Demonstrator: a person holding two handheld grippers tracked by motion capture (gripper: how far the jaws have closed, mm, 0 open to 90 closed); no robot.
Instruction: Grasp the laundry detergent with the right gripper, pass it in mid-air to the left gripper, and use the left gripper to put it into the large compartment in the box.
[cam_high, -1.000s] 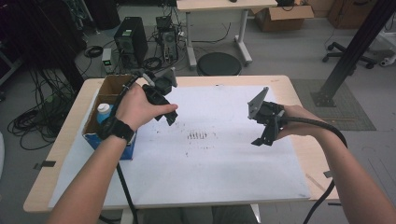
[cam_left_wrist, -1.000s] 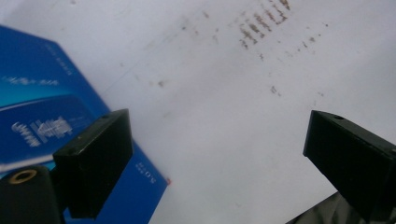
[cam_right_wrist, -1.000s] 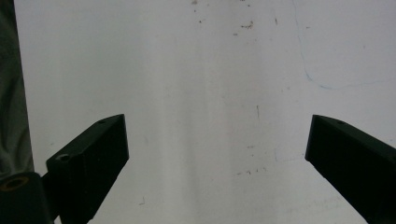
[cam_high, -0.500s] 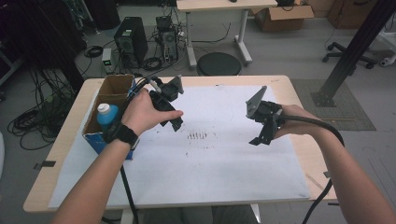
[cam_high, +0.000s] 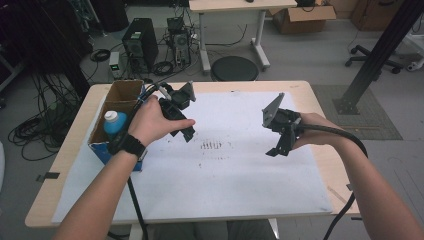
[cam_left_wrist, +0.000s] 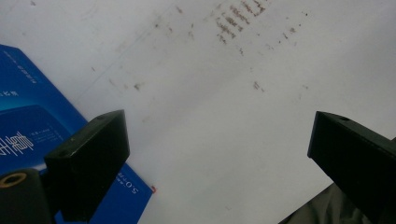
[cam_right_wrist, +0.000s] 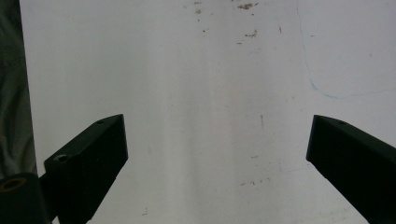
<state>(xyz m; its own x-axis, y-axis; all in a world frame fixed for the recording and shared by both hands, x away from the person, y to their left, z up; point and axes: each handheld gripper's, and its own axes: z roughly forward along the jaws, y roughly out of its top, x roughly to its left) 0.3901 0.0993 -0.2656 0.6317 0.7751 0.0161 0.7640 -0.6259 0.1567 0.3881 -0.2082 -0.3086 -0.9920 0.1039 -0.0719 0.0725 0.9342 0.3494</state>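
Observation:
My left gripper (cam_high: 184, 131) hovers over the left part of a white sheet (cam_high: 225, 175) that covers the wooden table. In the left gripper view its jaws (cam_left_wrist: 217, 126) stand wide apart with just the sheet behind them; they have just been opening. Beside it stands a blue box (cam_high: 102, 147), whose side (cam_left_wrist: 32, 135) appears in the left gripper view, with a blue white-capped bottle (cam_high: 114, 121) inside. My right gripper (cam_high: 279, 147) hangs over the sheet's right part, open (cam_right_wrist: 217, 126), nothing between its jaws.
Dark smudges (cam_high: 211, 145) mark the sheet's middle. A bare wooden table edge (cam_high: 325, 130) runs along the right. Behind the table are a round black stool (cam_high: 234, 68), computer cases (cam_high: 140, 47) and cables on the floor. A black post (cam_high: 375, 55) stands at the right.
The left hand has turned its gripper a little, so its grey plate now points up and back. The right hand and the bottle have stayed where they were.

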